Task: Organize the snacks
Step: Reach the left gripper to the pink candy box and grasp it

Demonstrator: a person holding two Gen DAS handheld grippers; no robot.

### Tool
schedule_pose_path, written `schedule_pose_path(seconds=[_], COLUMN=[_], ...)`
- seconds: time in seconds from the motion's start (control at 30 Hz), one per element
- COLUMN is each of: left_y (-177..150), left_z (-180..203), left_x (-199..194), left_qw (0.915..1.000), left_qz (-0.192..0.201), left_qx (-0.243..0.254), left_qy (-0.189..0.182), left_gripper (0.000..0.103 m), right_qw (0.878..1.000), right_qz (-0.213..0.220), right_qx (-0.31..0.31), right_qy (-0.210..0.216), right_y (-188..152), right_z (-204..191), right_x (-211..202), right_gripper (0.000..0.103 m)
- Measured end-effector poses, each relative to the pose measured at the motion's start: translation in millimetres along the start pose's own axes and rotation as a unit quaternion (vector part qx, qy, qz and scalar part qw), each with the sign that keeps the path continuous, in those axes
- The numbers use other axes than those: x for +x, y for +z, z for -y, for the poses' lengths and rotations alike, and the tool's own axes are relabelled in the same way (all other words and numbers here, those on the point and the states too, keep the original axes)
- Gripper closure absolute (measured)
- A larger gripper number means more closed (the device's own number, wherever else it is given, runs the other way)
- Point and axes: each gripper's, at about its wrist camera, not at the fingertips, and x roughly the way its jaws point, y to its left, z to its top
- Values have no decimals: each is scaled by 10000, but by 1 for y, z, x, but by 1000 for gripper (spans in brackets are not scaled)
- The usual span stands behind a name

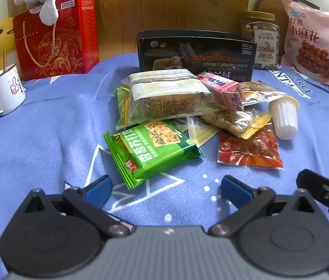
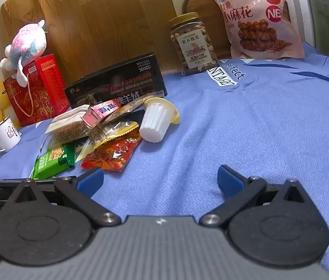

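My left gripper (image 1: pixel 165 190) and right gripper (image 2: pixel 159 180) both gape wide, holding nothing, above the blue cloth (image 2: pixel 234 121) near the green cracker packet (image 1: pixel 150 151).

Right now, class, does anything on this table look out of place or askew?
Yes. The white jelly cup lies tipped on its side beside the snack pile, and the pink carton rests tilted across other packets instead of standing. Nothing looks spilled.

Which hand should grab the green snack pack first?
Probably left. The left tongs are open right before the green cracker pack. The right tongs face bare cloth, with that pack off to their side.
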Motion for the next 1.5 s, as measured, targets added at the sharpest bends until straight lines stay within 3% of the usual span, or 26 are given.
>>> schedule_pose_path(seconds=[0.3, 0.53, 0.67, 0.73, 0.77, 0.97, 1.17, 1.23, 1.27, 1.33, 1.4, 1.5], left_y=[-5, -20, -13, -6, -1, 17, 16, 14, 15, 17, 20, 25], left_z=[-5, -30, -66, -81, -89, -117, -124, -121, -119, -115, -109, -92], left_x=[-2, -27, -42, -46, -47, -49, -44, -44, -43, -44, -45, -47], left_qw=[9993, 9977, 9954, 9940, 9933, 9894, 9868, 9875, 9875, 9864, 9839, 9762], left_qz=[200, 415, 685, 775, 807, 939, 878, 863, 843, 843, 882, 897], left_qx=[213, 260, -226, -422, -504, -797, -955, -888, -844, -765, -658, -356], left_qy=[-229, -465, -635, -642, -652, -768, -968, -978, -1030, -1185, -1405, -1941], left_gripper=[0, 0, 0, 1, 3, 9, 10, 15, 19, 26, 26, 26], right_qw=[10000, 9993, 9988, 9975, 9966, 9846, 9723, 9692, 9696, 9720, 9770, 9734], right_qz=[1, 15, 151, 167, 176, 256, 199, 125, 114, 127, 63, -50], right_qx=[56, 149, -134, -293, -402, -1453, -2226, -2377, -2365, -2216, -1816, -1497], right_qy=[63, 330, 439, 616, 691, 937, 680, 625, 618, 776, 1119, 1732], right_y=[-1, 3, 10, 18, 22, 37, 46, 46, 46, 48, 48, 38], right_z=[3, 12, 5, -3, -8, -51, -78, -79, -78, -66, -43, -1], right_x=[0, -4, -8, -6, -4, 19, 68, 81, 81, 65, 37, -8], right_gripper=[0, 1, 21, 41, 44, 52, 54, 76, 76, 78, 78, 77])
